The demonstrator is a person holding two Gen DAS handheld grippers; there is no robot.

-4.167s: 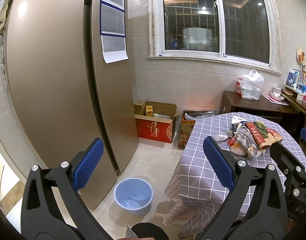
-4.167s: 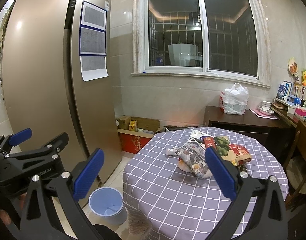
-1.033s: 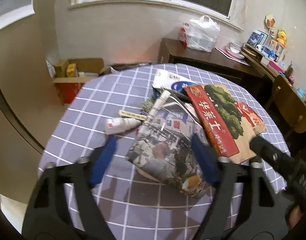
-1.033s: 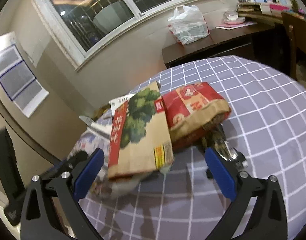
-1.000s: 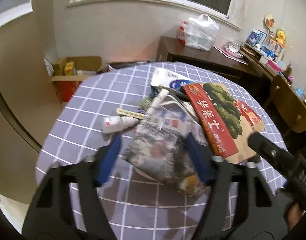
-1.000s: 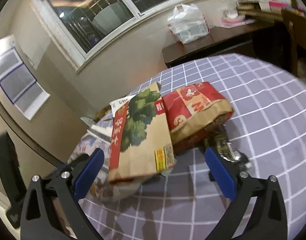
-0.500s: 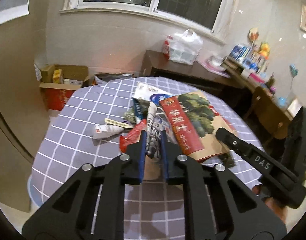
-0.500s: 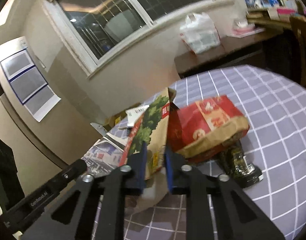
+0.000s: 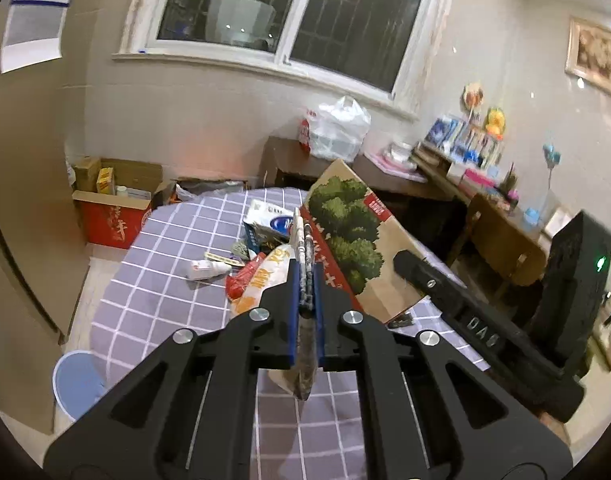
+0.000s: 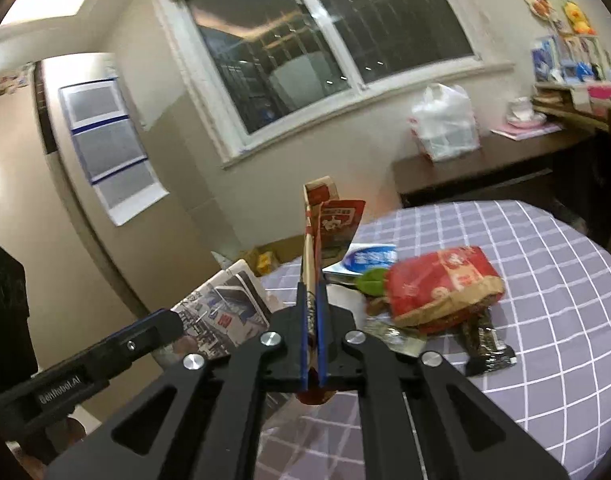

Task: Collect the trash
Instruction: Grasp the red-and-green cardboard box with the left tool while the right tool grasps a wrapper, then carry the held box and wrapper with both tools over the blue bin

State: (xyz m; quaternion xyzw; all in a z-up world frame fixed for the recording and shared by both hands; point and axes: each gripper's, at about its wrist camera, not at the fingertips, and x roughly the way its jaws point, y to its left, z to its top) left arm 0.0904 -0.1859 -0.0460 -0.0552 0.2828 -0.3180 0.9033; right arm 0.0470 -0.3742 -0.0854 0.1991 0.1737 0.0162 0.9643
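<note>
Trash is piled on a round table with a purple checked cloth (image 9: pixel 157 280). My left gripper (image 9: pixel 305 276) has its jaws closing with a folded newspaper (image 9: pixel 305 376) pinched edge-on between the blue pads, lifted off the cloth. My right gripper (image 10: pixel 312 300) also has its jaws closing, with a flattened cardboard box (image 10: pixel 317 208) printed with green trees (image 9: pixel 353 232) gripped between the pads and tilted up. On the cloth lie a red snack bag (image 10: pixel 441 280), a dark wrapper (image 10: pixel 485 344), a white bottle (image 9: pixel 205 269) and a white-and-blue box (image 9: pixel 269 220).
A light blue bin (image 9: pixel 77 380) stands on the floor left of the table, beside the fridge. A red carton (image 9: pixel 113 220) sits by the wall. Behind the table is a dark side table with a white plastic bag (image 9: pixel 337 132), and a wooden chair (image 9: pixel 501 248) at the right.
Both grippers stood open over the pile and have since shut, the left on the newspaper, the right on the cardboard box. Both have risen, lifting the pieces off the table.
</note>
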